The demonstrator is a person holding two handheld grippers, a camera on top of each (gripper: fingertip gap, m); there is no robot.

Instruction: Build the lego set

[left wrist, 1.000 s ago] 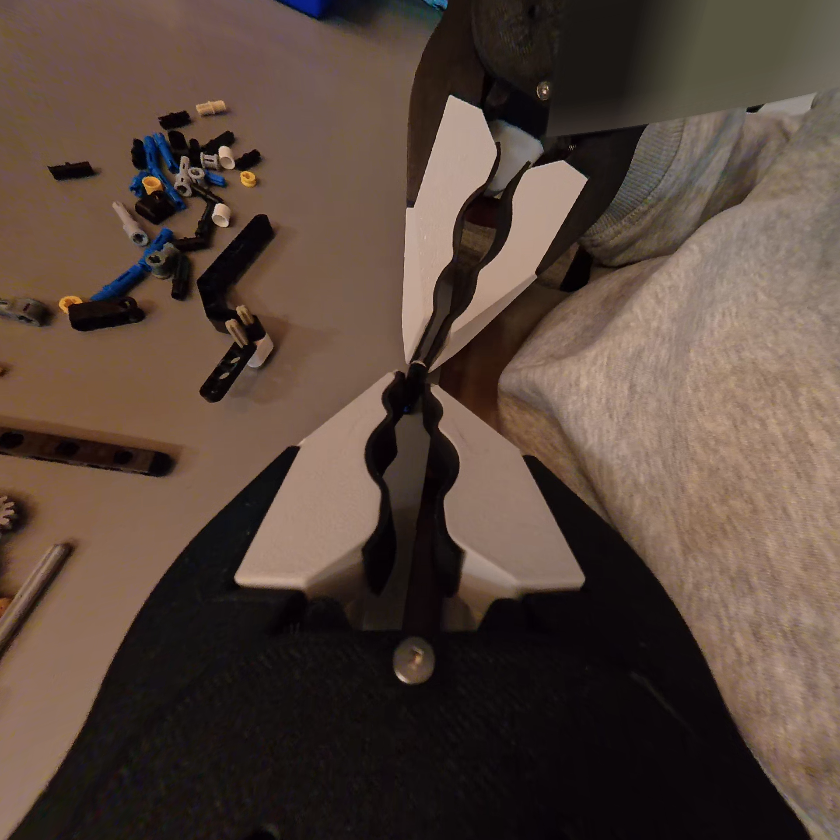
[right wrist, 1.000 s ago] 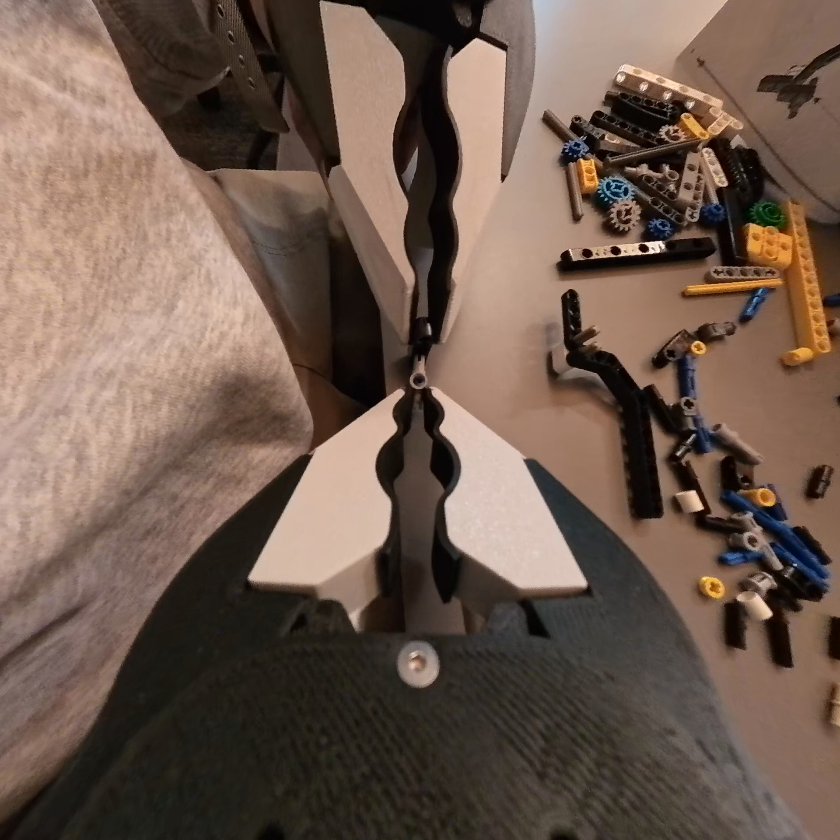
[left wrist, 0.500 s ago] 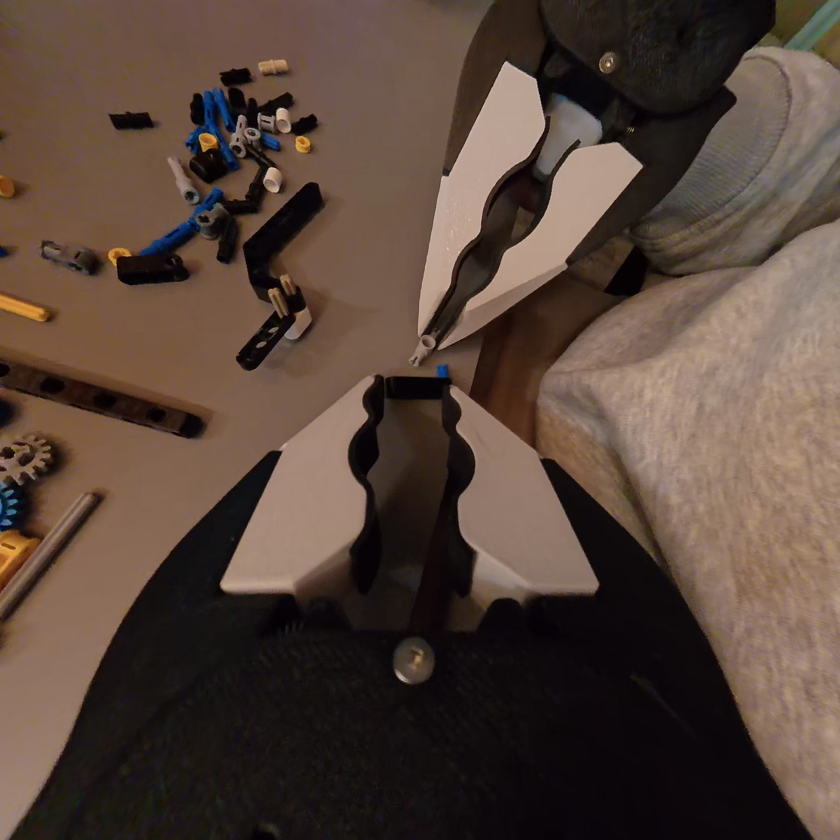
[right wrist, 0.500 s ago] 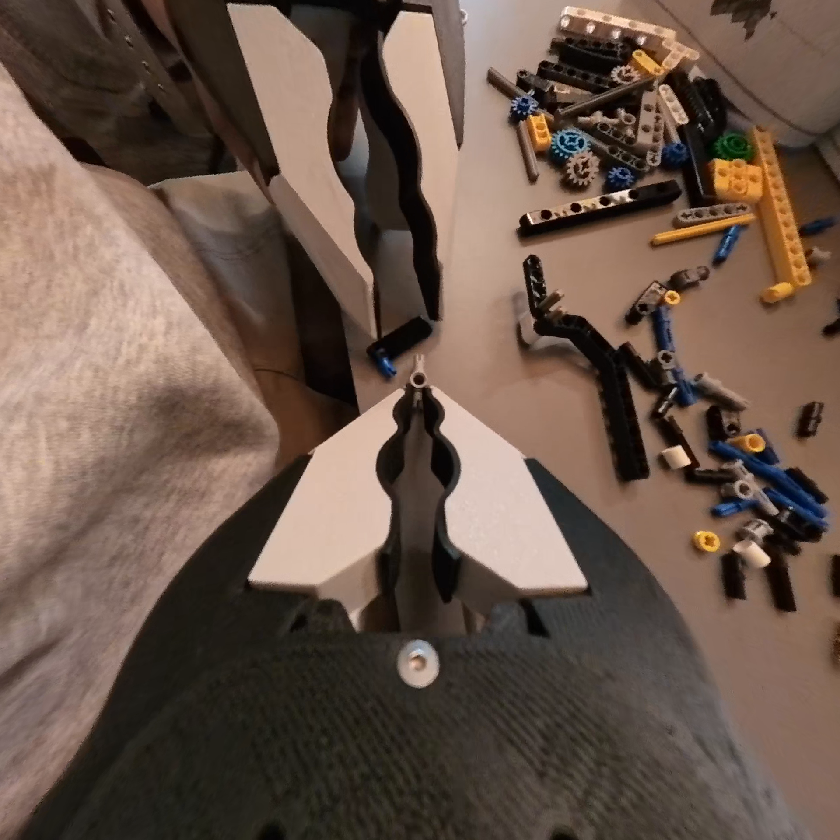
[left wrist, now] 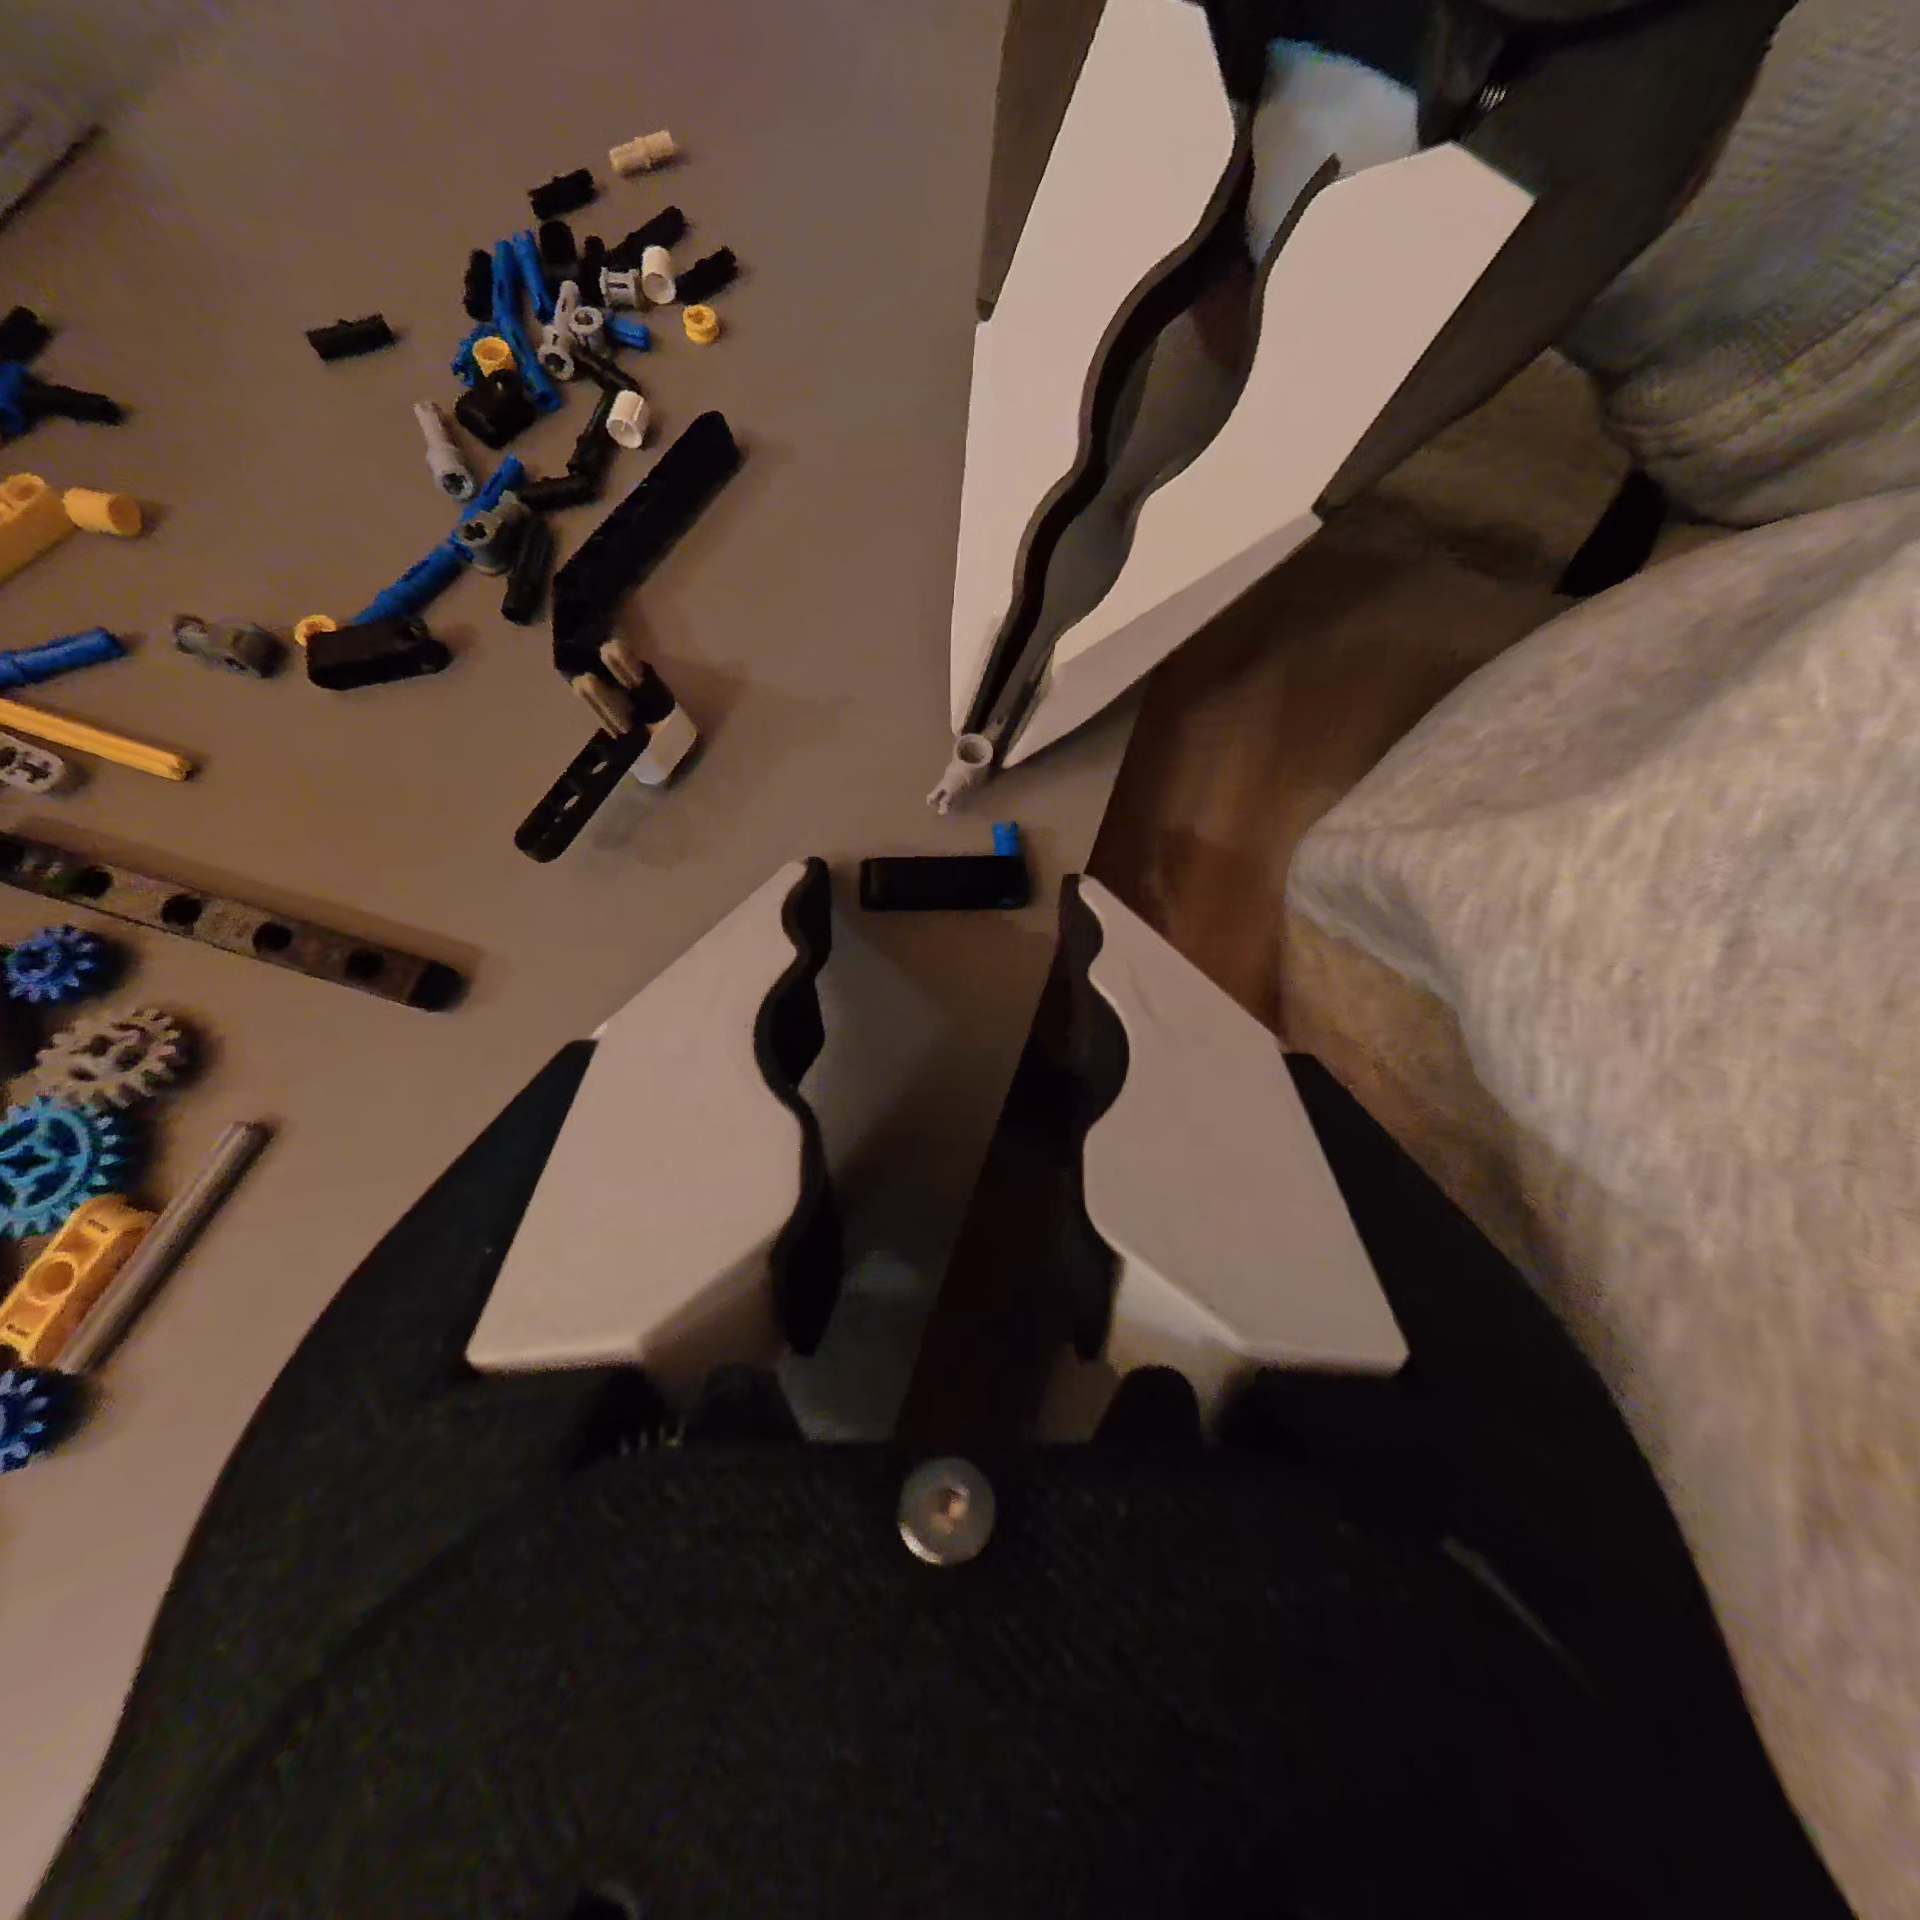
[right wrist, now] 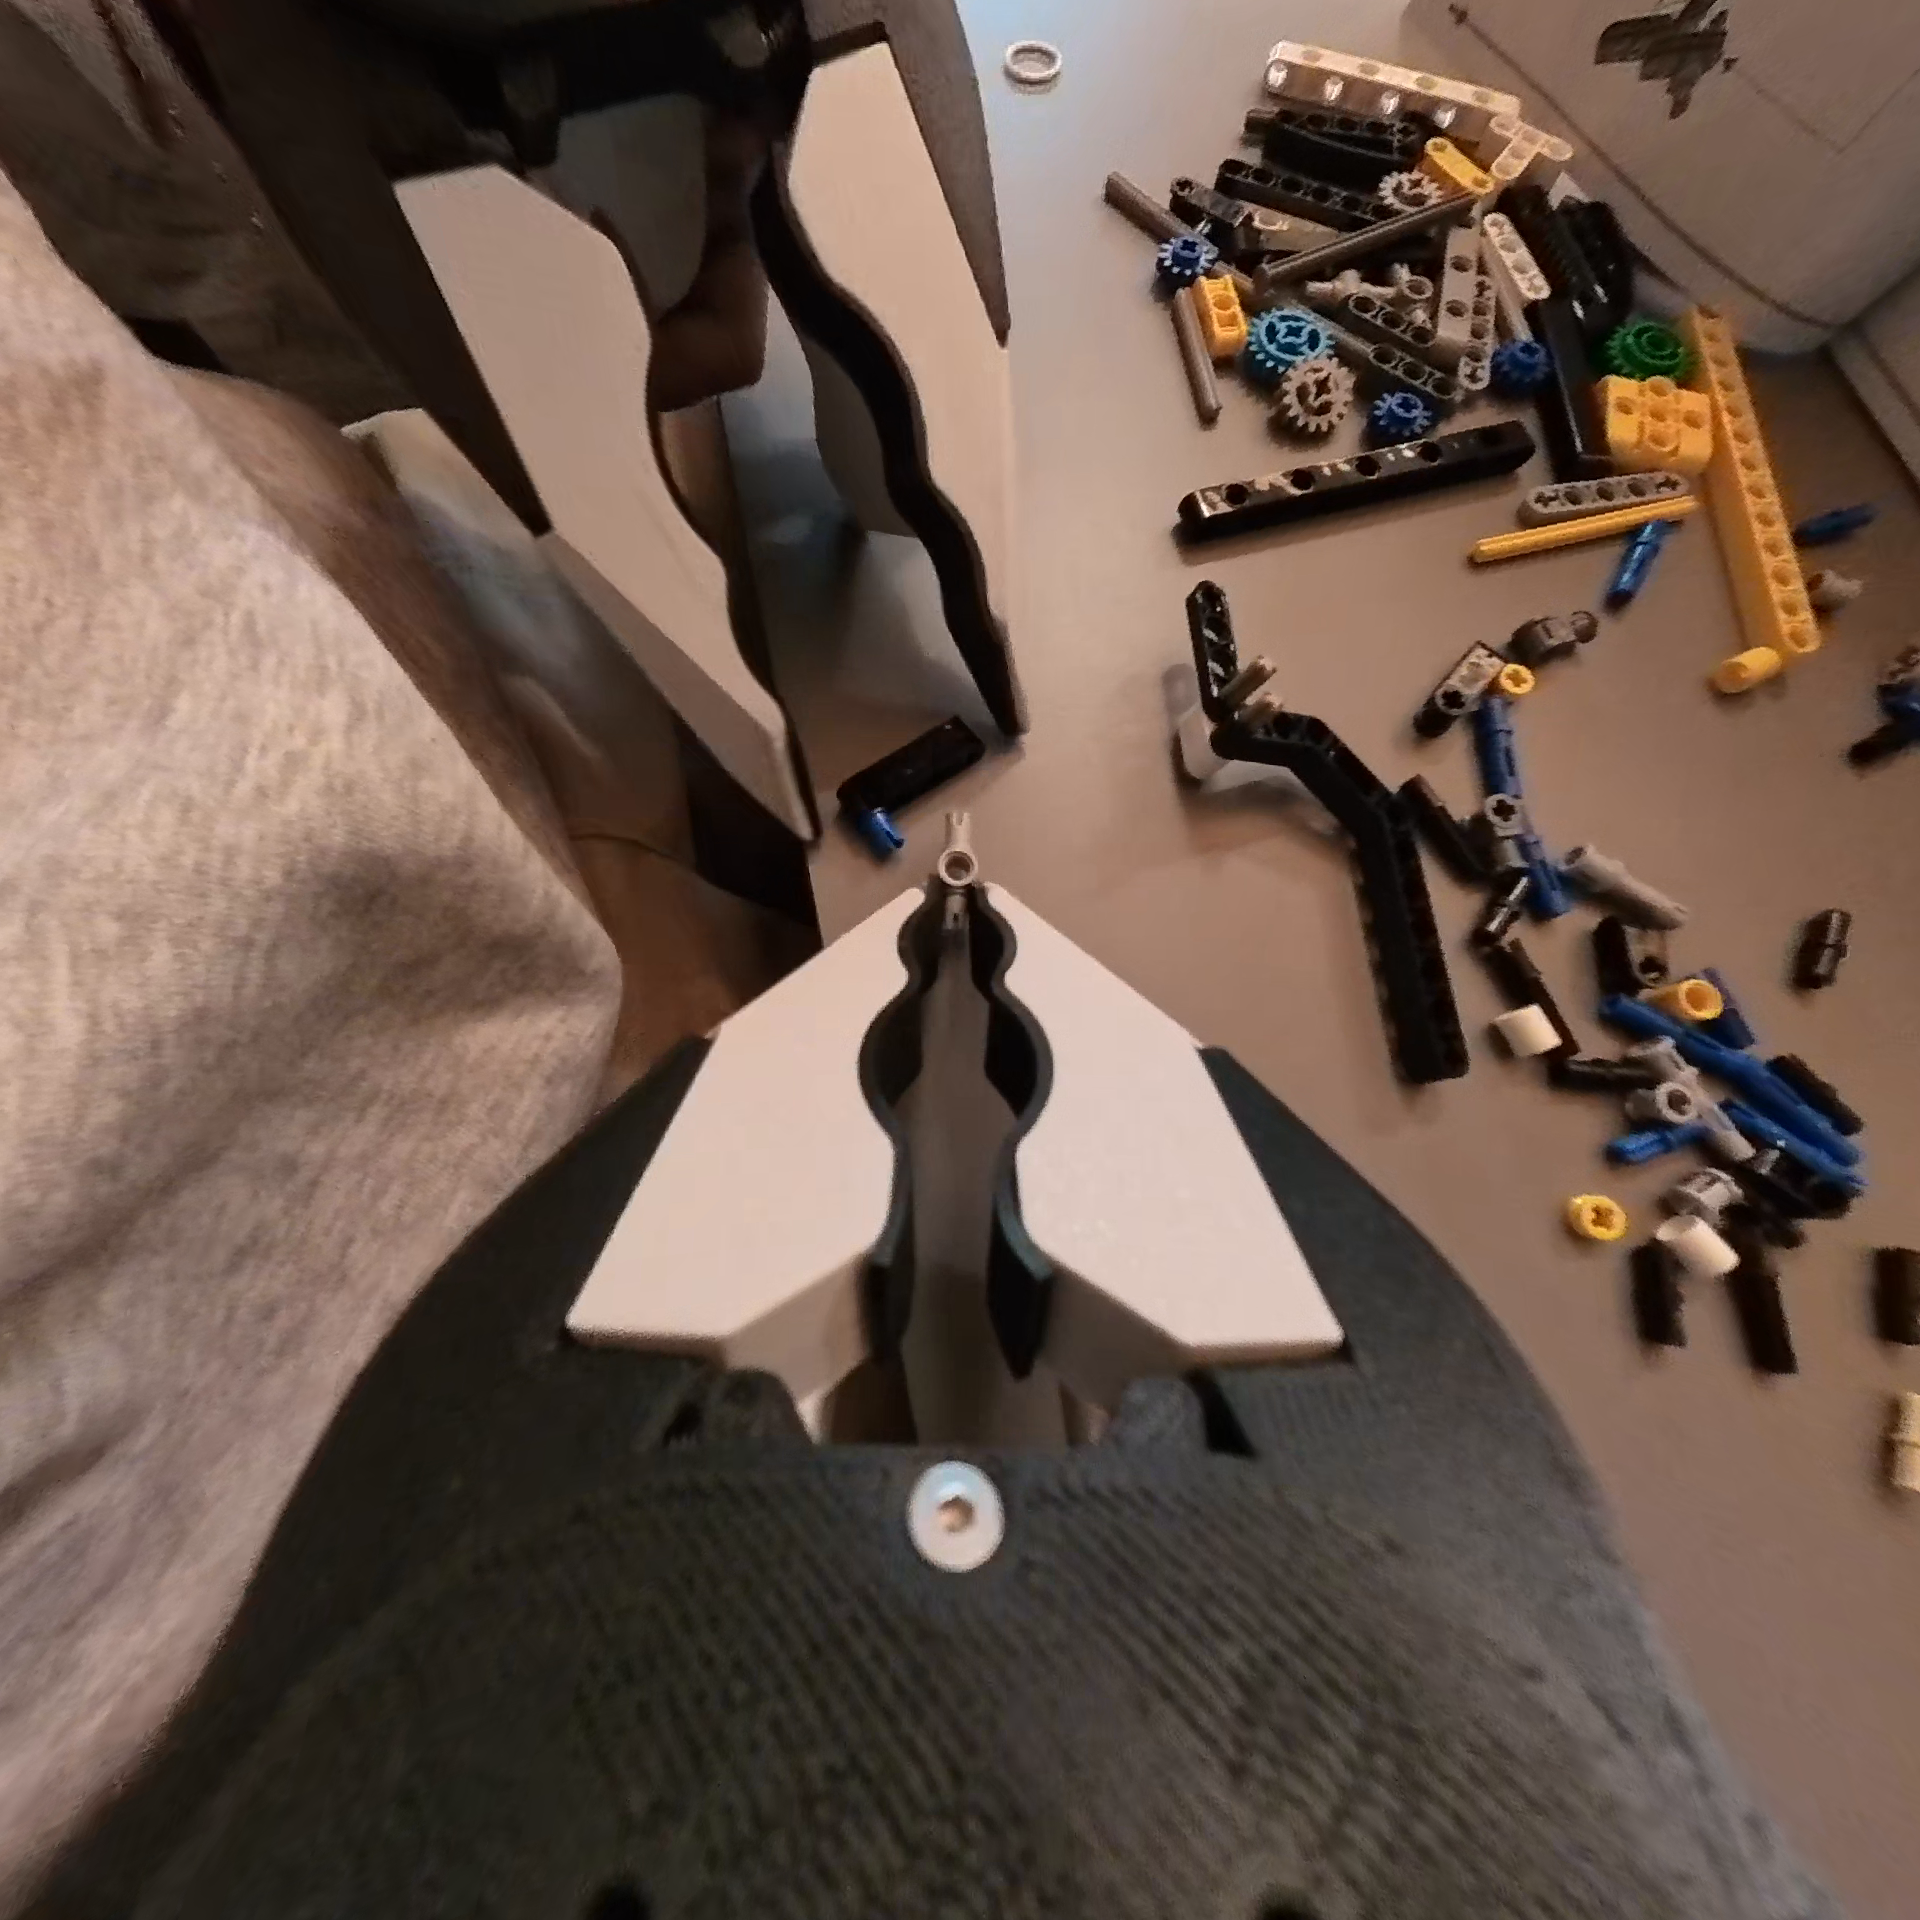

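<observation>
Black beam (left wrist: 943, 883) near table edge (left wrist: 1107, 831), between left hand-held gripper's (left wrist: 940, 894) parted fingers; right hand-held gripper (right wrist: 956, 883) pinching grey pin (right wrist: 956, 864).

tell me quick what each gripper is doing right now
Left gripper: open, empty, the black piece lying on the table at its tips.
Right gripper: shut on a grey pin.

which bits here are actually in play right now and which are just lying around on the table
In play:
- right gripper, shut on the grey pin
- left gripper, open
- short black piece with a blue pin, lying on the table between the left gripper's fingertips

Lying about:
- long black beam
- yellow beam
- gears
- bent black beam
</observation>
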